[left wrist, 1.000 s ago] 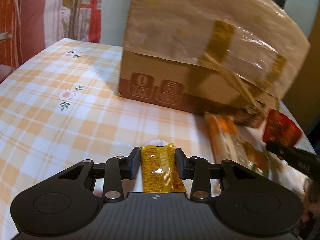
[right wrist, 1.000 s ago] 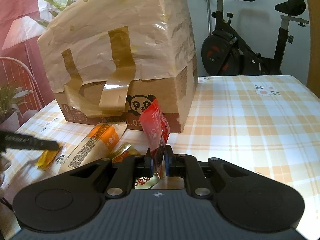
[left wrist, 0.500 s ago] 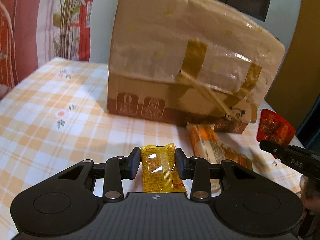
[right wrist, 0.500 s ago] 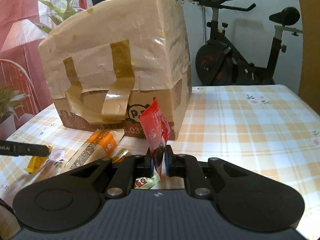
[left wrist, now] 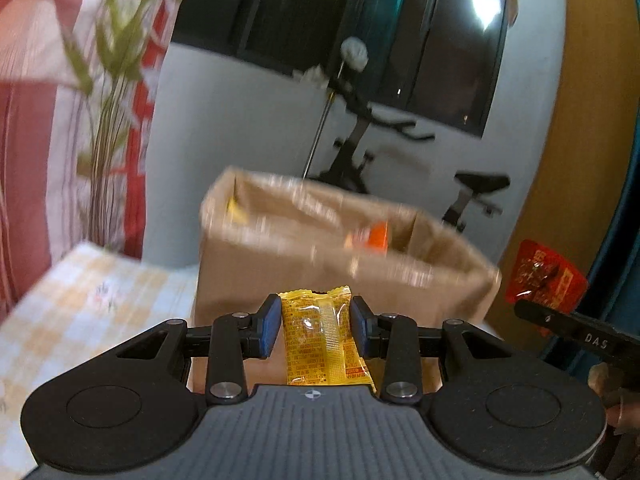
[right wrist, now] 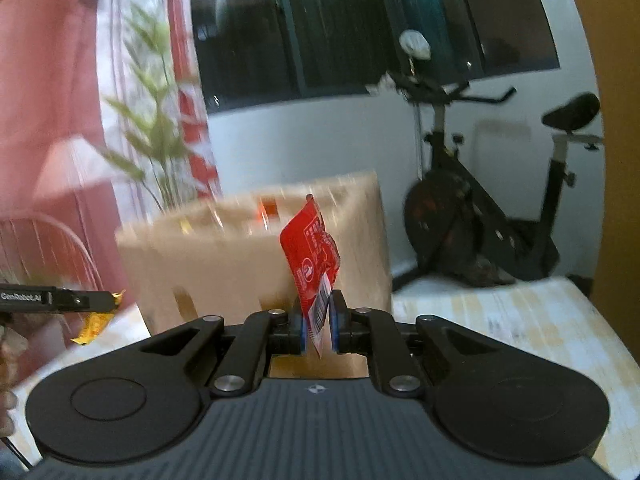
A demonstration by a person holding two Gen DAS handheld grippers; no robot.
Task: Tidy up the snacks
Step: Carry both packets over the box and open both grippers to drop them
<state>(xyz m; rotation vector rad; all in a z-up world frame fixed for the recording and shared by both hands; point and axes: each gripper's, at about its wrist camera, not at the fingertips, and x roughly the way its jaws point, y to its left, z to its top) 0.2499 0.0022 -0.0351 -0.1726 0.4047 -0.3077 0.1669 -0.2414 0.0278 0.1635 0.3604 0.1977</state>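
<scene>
My left gripper (left wrist: 316,320) is shut on a yellow snack packet (left wrist: 320,340) and holds it in the air in front of the cardboard box (left wrist: 320,264). The box's open top shows an orange packet (left wrist: 376,238) inside. My right gripper (right wrist: 319,320) is shut on a red snack packet (right wrist: 312,248), upright, also raised near the box (right wrist: 224,264). The red packet also shows at the right of the left wrist view (left wrist: 544,276). The yellow packet also shows at the left of the right wrist view (right wrist: 96,320).
The box stands on a table with an orange checked cloth (left wrist: 80,300). An exercise bike (right wrist: 480,220) stands behind the table. A plant (right wrist: 156,152) and a red curtain are at the left. A dark window is on the back wall.
Both grippers have risen with their packets from table level to about the height of the box's open top. The views are blurred by motion.
</scene>
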